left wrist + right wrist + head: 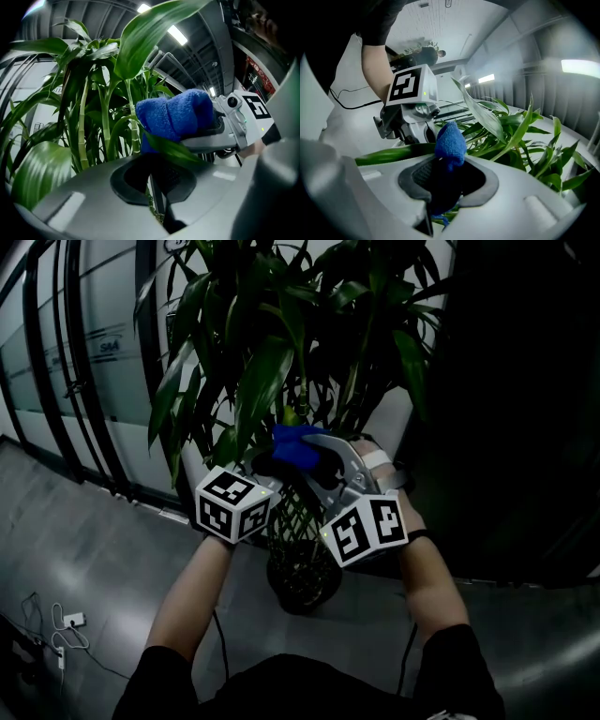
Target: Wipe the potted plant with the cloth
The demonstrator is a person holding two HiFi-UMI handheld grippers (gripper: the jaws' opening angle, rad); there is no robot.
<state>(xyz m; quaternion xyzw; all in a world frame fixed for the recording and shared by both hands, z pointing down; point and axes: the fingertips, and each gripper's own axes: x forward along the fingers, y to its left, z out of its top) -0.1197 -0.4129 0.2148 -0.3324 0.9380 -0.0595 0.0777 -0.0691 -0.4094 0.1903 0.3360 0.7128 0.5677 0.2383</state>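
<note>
- Cloth (450,140), blue, sat clamped in my right gripper (443,176), touching a leaf (176,151) of the plant (281,352).
- My left gripper (157,180) had its jaws together, and that leaf lay across them.
- Both grippers were close together among the lower leaves, over the pot (302,568).

The cloth (450,143) is seen as a thick blue towelling, nubbly and matt. The leaves (154,33) are shown smooth and glossy, with light caught along them, and the stalks (83,126) are ringed and waxy. The shells of the left gripper (154,180) and the right gripper (440,185) are moulded in smooth grey plastic with a soft sheen; their dark pads (180,180) are finely ribbed and dull. The marker cube (234,503) is finished matt. The pot (302,559) is wrapped in dark open lattice. The floor (84,559) is smooth, grey and faintly reflective.
</note>
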